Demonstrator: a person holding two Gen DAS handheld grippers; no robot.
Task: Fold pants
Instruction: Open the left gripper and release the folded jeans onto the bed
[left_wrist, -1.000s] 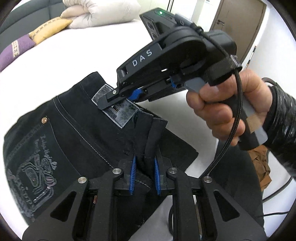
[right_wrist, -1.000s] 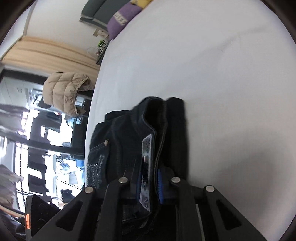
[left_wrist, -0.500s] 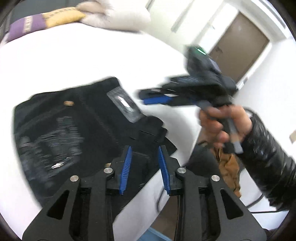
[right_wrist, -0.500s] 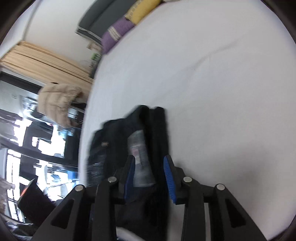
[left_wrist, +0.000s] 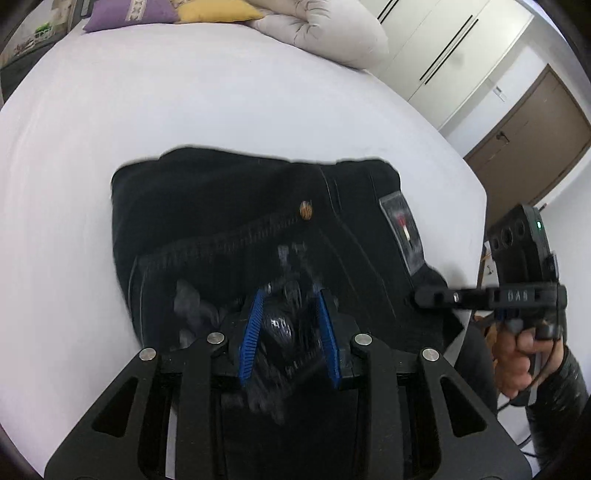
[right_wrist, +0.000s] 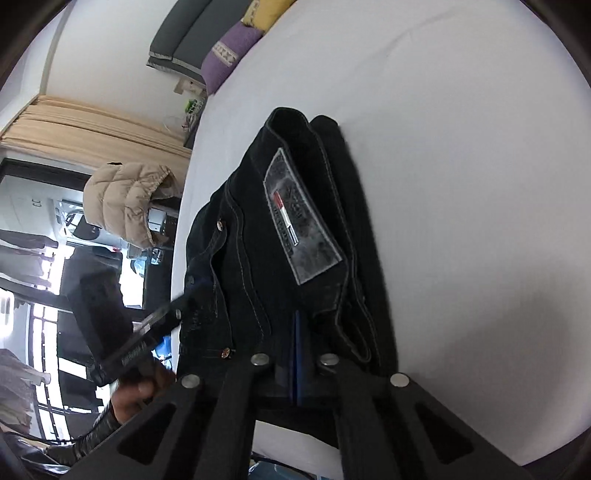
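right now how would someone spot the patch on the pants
On the white bed lie folded black pants. Near their edge toward the right gripper, on the waistband, sits the patch: a grey rectangle with a small red and white stripe, unlike the round copper rivet beside it.

Your left gripper hung over the near edge of the folded black pants, its blue pads spread apart with blurred dark fabric between them. The pants lay on the white bed, a copper rivet and a grey patch facing up, with pillows at the far end. Your right gripper reached in from the right, its tip at the pants' right edge just below the patch, your hand around its handle.
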